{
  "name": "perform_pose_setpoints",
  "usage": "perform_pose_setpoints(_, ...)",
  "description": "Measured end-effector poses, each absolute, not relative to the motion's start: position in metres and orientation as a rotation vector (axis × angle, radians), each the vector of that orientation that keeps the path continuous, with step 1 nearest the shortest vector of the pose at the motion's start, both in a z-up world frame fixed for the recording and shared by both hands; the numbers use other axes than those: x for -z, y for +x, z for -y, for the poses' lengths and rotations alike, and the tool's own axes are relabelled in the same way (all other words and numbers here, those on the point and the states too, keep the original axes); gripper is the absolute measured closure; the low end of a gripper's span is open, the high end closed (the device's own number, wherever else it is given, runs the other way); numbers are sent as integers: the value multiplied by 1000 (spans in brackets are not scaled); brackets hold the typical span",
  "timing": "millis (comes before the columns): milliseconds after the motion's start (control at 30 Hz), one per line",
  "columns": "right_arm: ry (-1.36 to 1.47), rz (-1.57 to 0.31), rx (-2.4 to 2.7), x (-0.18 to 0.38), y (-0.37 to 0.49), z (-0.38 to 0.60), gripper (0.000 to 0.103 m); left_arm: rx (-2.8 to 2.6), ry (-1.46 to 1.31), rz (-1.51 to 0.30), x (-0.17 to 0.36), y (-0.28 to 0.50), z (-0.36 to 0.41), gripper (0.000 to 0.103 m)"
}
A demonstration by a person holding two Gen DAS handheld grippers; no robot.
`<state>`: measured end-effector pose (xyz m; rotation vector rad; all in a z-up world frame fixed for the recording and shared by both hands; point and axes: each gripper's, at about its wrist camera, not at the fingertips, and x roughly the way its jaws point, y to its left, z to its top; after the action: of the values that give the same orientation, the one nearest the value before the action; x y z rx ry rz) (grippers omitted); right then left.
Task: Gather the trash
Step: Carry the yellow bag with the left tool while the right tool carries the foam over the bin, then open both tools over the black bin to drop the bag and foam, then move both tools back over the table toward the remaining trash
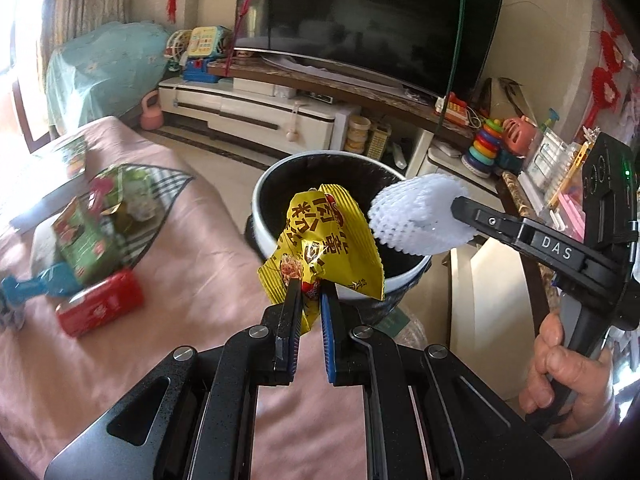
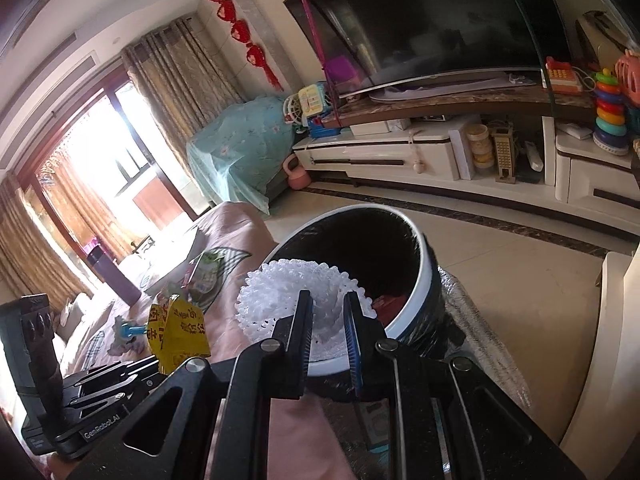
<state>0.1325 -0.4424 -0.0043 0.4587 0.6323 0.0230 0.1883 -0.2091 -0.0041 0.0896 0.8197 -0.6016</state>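
My left gripper is shut on a yellow snack wrapper and holds it in front of the near rim of a white trash bin with a black liner. My right gripper is shut on a white foam fruit net and holds it over the bin's near rim. In the left wrist view the net hangs over the bin's right side. Red trash lies inside the bin. The wrapper also shows in the right wrist view.
More trash lies on the pink cloth at left: a red pack, a green box, a green wrapper and a blue piece. A purple bottle stands further back. A TV cabinet is beyond the bin.
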Motion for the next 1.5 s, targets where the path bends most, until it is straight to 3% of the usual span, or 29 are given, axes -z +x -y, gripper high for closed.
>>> perform_pose_setpoints(733, 435, -693, 3, 14, 183, 467, 84, 637, 90, -905, 26, 244, 253, 94)
perform_pose_setpoints(833, 443, -712, 3, 18, 188, 467, 82, 632, 100, -920, 29, 246, 256, 85)
perform_pose_setpoints(867, 450, -719, -2, 20, 192, 470, 76, 631, 100, -922, 30, 246, 255, 82)
perform_pose_setpoints(933, 456, -724, -14, 21, 193, 469, 66, 622, 102, -916, 29, 243, 253, 57)
perform_pose_setpoints(967, 458, -721, -18, 21, 193, 469, 56, 612, 99, -912, 29, 241, 249, 51)
perform_pose_setpoints(1233, 483, -691, -26, 13, 177, 461, 30, 579, 48, -900, 28, 221, 220, 33)
perform_pose_setpoints(1300, 487, -679, -27, 11, 172, 454, 13, 555, 32, -890, 29, 212, 207, 27)
perform_pose_setpoints(1500, 446, -668, -65, 7, 152, 416, 4, 486, -16, -896, 36, 186, 162, 23)
